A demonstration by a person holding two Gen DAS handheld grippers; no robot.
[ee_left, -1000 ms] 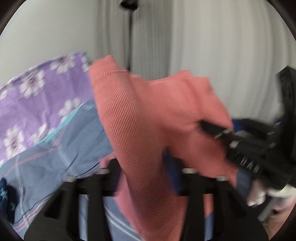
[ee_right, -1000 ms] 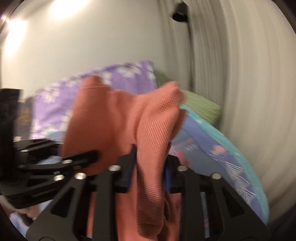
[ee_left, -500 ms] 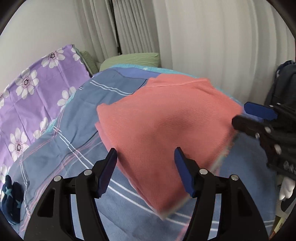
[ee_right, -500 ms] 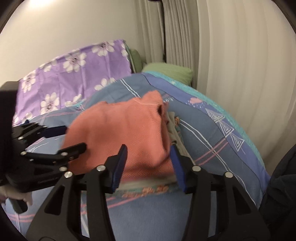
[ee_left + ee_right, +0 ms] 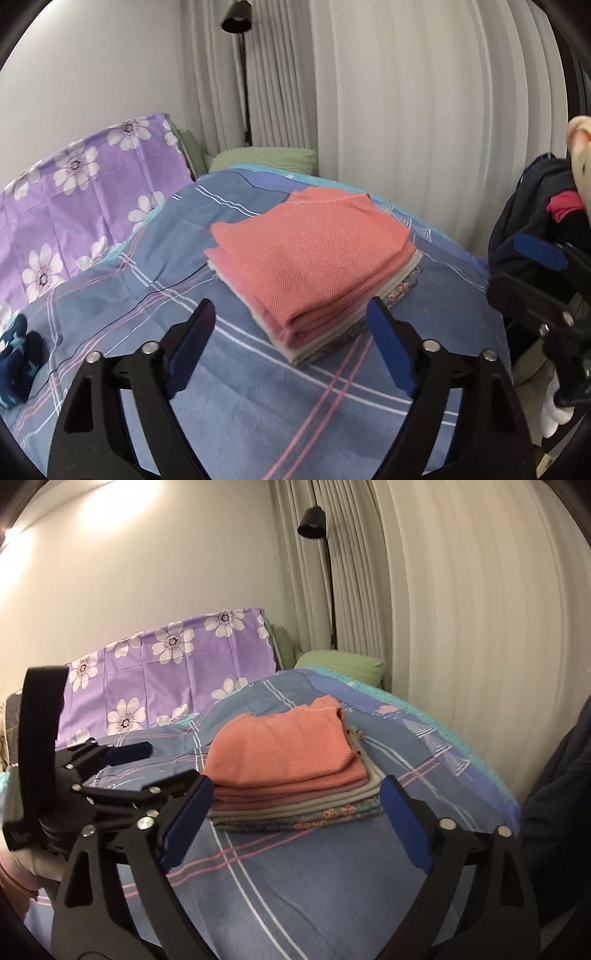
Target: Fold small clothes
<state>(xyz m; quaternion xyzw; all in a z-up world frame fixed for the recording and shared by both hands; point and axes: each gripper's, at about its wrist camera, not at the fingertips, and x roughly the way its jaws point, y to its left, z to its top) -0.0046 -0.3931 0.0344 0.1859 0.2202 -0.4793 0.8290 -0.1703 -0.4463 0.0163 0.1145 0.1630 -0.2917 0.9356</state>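
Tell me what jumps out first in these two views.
The coral folded garment tops a neat stack of folded clothes in the middle of the blue striped bedspread. Both the left gripper and right gripper stand open and empty before it. A purple flowered sheet lies behind.

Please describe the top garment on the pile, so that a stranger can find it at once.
On the blue checked bedspread stands one pile of folded clothes. The salmon-orange knit top lies uppermost, the only orange piece above the pink, grey and patterned layers.
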